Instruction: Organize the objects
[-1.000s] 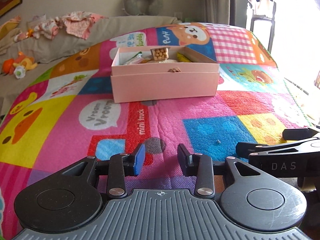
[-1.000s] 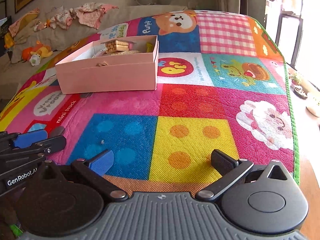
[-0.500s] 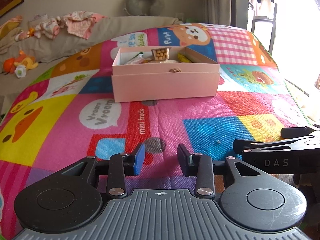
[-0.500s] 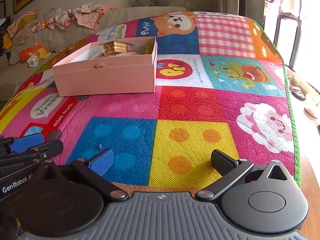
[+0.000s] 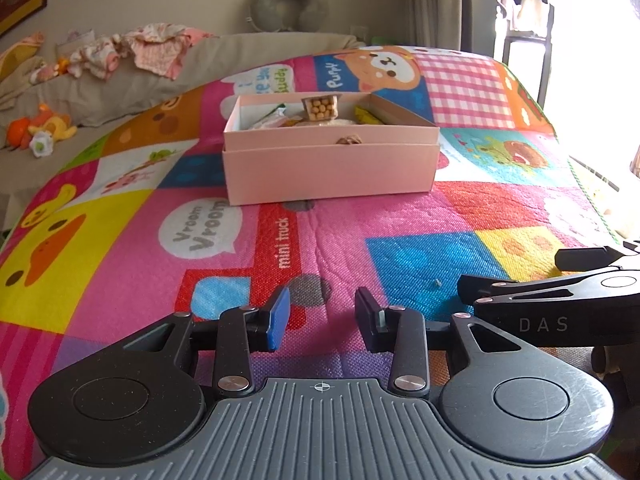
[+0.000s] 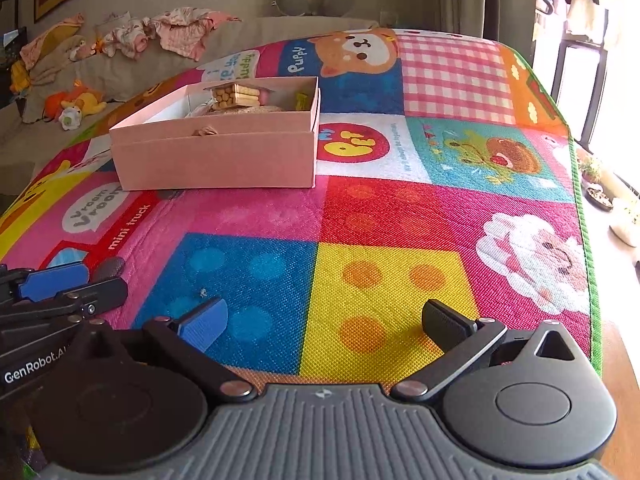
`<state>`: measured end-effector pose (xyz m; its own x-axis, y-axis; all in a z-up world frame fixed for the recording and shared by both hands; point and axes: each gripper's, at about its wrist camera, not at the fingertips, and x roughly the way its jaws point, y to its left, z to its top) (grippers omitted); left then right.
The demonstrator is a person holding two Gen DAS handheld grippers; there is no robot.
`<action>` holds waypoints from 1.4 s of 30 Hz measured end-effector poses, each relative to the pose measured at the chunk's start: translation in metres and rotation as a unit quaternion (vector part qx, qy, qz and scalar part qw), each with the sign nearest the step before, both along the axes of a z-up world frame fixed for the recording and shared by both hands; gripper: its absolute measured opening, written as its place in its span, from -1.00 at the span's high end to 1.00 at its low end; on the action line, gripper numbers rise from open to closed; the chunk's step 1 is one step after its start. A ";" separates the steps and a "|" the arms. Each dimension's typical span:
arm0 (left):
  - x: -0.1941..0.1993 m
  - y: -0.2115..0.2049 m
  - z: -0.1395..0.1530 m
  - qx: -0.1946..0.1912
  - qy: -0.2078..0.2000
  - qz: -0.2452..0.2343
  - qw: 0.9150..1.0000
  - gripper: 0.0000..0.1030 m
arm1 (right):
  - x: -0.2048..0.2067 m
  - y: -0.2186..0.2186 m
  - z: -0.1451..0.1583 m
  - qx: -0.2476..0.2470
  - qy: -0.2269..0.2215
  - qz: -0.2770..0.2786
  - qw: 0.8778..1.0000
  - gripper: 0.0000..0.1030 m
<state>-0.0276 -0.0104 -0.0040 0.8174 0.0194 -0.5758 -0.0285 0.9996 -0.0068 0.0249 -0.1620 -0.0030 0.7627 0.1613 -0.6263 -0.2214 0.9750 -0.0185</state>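
Note:
A pink cardboard box (image 5: 330,168) (image 6: 216,156) stands open on the colourful play mat, far ahead of both grippers. Inside it lie a clear pack of small round biscuits (image 5: 319,107) (image 6: 236,95), a yellow packet (image 5: 366,115) and other small items, partly hidden by the box walls. My left gripper (image 5: 322,318) hovers low over the near part of the mat, open, with nothing between its fingers. My right gripper (image 6: 324,320) is to its right, wide open and empty. Each gripper shows at the edge of the other's view.
The patchwork play mat (image 5: 120,240) (image 6: 400,216) covers the surface; its green edge (image 6: 584,216) runs along the right, with floor and small pots (image 6: 600,196) beyond. A tiny crumb (image 5: 438,282) lies on the blue patch. A sofa with clothes (image 5: 132,52) and soft toys (image 5: 40,132) stands behind.

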 end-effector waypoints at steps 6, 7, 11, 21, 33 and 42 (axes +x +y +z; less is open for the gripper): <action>0.000 0.000 0.000 0.000 0.000 0.000 1.000 0.22 | 0.003 0.002 0.000 0.006 0.002 -0.002 1.000 -1.00; 0.000 0.000 0.000 -0.001 0.000 0.000 1.000 0.22 | 0.003 0.001 -0.001 0.008 0.003 -0.002 1.000 -1.00; 0.000 0.000 0.000 0.000 0.000 0.000 1.000 0.22 | 0.003 0.000 0.000 0.012 0.004 -0.002 1.000 -1.00; 0.001 0.001 0.000 -0.006 0.001 0.005 1.000 0.18 | 0.001 0.000 0.000 0.012 0.005 -0.001 1.000 -1.00; -0.001 0.012 0.001 -0.050 -0.004 0.001 0.999 0.16 | 0.001 0.001 0.000 0.012 0.005 -0.001 1.000 -1.00; 0.001 0.005 0.001 -0.029 -0.001 0.002 1.000 0.16 | 0.000 0.001 0.000 0.012 0.005 -0.001 1.000 -1.00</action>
